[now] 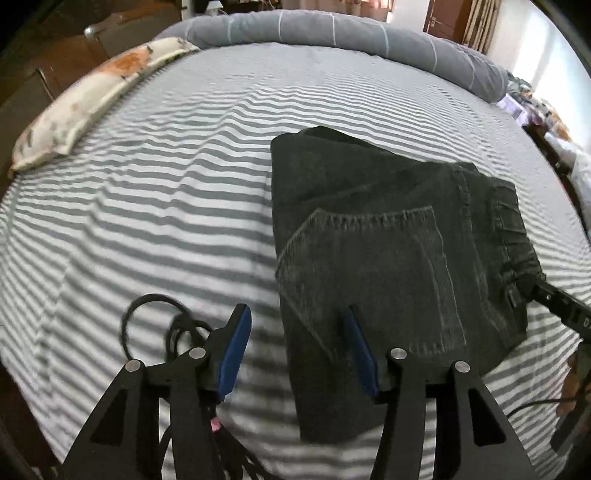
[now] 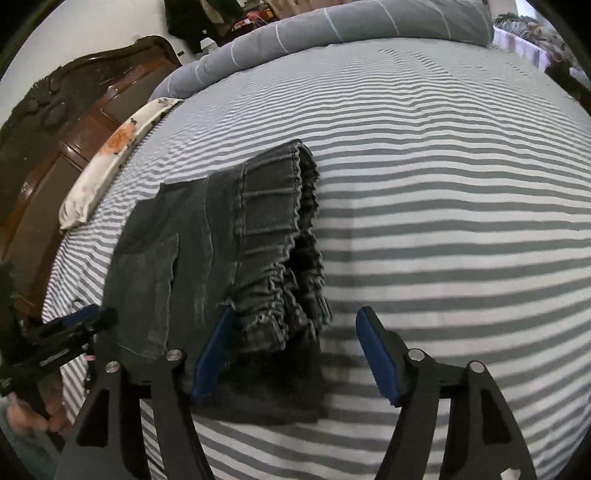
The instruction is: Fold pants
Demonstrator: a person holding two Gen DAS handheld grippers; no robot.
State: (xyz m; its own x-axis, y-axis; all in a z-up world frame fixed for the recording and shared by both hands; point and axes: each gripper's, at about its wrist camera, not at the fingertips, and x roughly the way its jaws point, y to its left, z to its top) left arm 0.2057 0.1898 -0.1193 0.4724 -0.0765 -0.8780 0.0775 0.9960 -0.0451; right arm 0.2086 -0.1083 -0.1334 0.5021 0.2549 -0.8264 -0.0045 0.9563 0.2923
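On the striped bed (image 1: 147, 206) the dark pants (image 1: 388, 258) lie folded into a thick stack, at 3 o'clock of the left view's centre. A floral pillow (image 1: 85, 107) lies along the edge at 10 o'clock, a grey rolled duvet (image 1: 332, 29) at 12, and a black cable (image 1: 162, 325) at 7. The left tongs (image 1: 299, 354) gape apart, one pad over the denim. The right tongs (image 2: 295, 362) also stand apart, astride the gathered waistband (image 2: 280, 258).
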